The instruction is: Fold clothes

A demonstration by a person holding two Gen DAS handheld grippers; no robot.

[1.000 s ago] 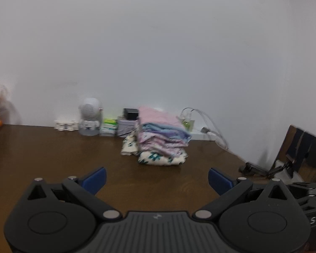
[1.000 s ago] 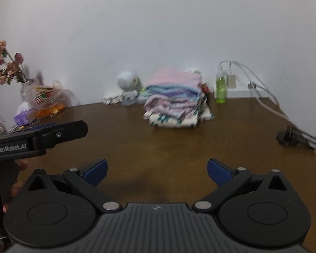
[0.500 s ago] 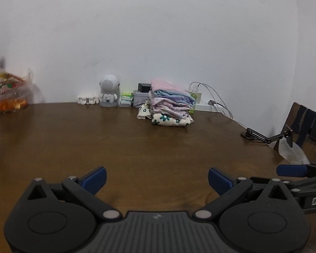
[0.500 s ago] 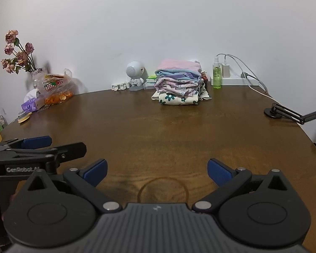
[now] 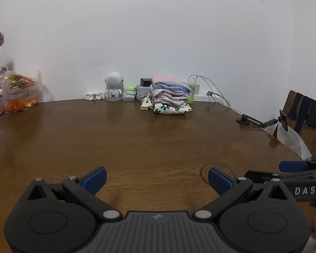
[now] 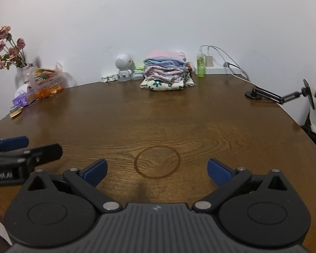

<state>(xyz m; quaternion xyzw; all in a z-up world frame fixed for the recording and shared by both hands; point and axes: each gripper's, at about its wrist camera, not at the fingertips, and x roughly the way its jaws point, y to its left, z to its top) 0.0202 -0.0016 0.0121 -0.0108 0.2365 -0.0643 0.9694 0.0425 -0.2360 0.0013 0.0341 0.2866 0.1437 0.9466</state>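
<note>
A stack of folded clothes (image 5: 170,97) (image 6: 166,71), pink on top and a flowered piece at the bottom, sits at the far edge of the brown wooden table (image 5: 137,139) (image 6: 158,113) against the wall. My left gripper (image 5: 157,178) is open over the near part of the table, holding nothing. My right gripper (image 6: 157,171) is open too, above a dark ring mark in the wood (image 6: 158,161). Each gripper shows at the side of the other's view: the right one (image 5: 292,166) and the left one (image 6: 14,143). Both are far from the stack.
Along the wall stand a small white astronaut figure (image 5: 114,88), a green spray bottle (image 6: 200,65), a power strip with cables (image 6: 221,68), a snack container (image 6: 46,84), a tissue pack and dried flowers (image 6: 8,48). A black phone-holder arm (image 6: 271,96) is clamped at right, beside a chair (image 5: 305,122).
Both grippers have pulled back from the folded stack toward the near edge of the table. The stack now looks smaller and farther. Both stay open.
</note>
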